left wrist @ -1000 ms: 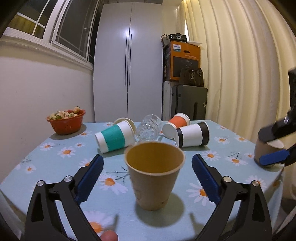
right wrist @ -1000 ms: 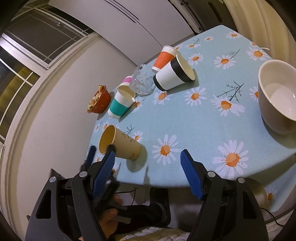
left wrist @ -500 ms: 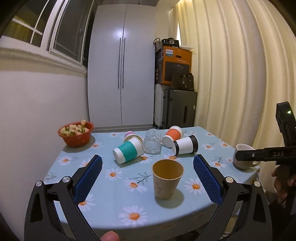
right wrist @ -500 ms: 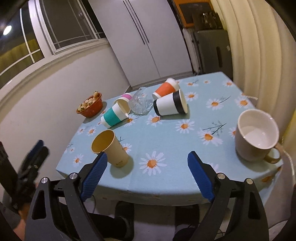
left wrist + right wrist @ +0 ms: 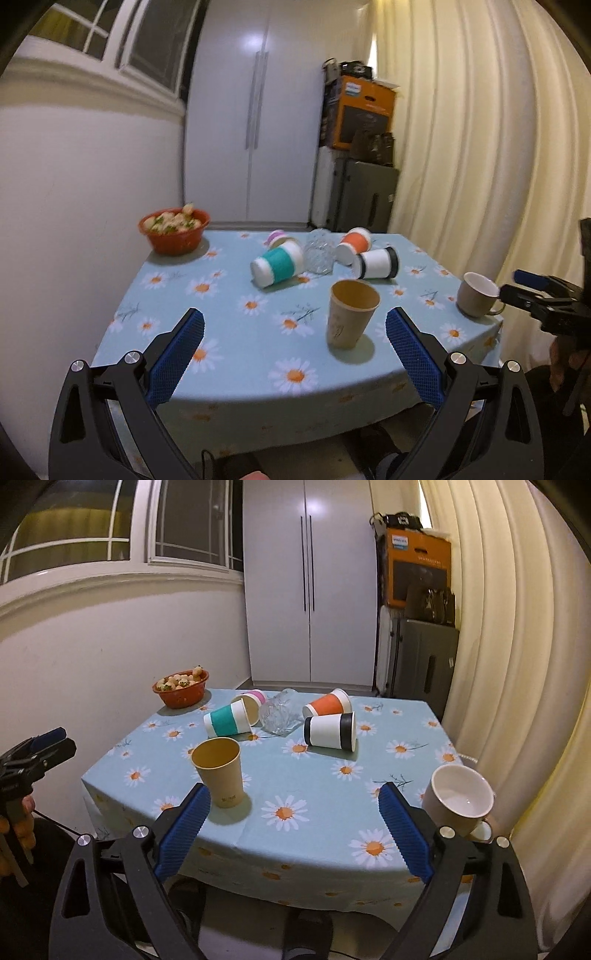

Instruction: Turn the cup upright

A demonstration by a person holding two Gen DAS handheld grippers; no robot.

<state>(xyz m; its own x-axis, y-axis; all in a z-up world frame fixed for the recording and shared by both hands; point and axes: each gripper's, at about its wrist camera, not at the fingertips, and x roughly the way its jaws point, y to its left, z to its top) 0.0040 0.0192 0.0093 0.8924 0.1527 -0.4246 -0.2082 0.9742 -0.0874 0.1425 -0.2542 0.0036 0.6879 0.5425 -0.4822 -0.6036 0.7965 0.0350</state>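
Note:
A tan paper cup (image 5: 351,314) stands upright near the front of the daisy tablecloth table (image 5: 229,354); it also shows in the right wrist view (image 5: 219,775). My left gripper (image 5: 293,360) is open and empty, held back off the table's front edge. My right gripper (image 5: 291,829) is open and empty, also back from the front edge. Several cups lie on their sides farther back: a teal-banded one (image 5: 229,722), an orange one (image 5: 327,705), a black-and-white one (image 5: 330,731), a pink one (image 5: 253,698), and a clear glass (image 5: 277,716).
A beige mug (image 5: 458,801) stands upright at the table's right front corner. A red bowl of food (image 5: 181,688) sits at the back left by the wall. A curtain (image 5: 517,664) hangs on the right, a white cupboard (image 5: 308,590) behind.
Both grippers have drawn back from the table and levelled out. The left gripper has let the tan cup stand alone and now sits well behind it, shifted left.

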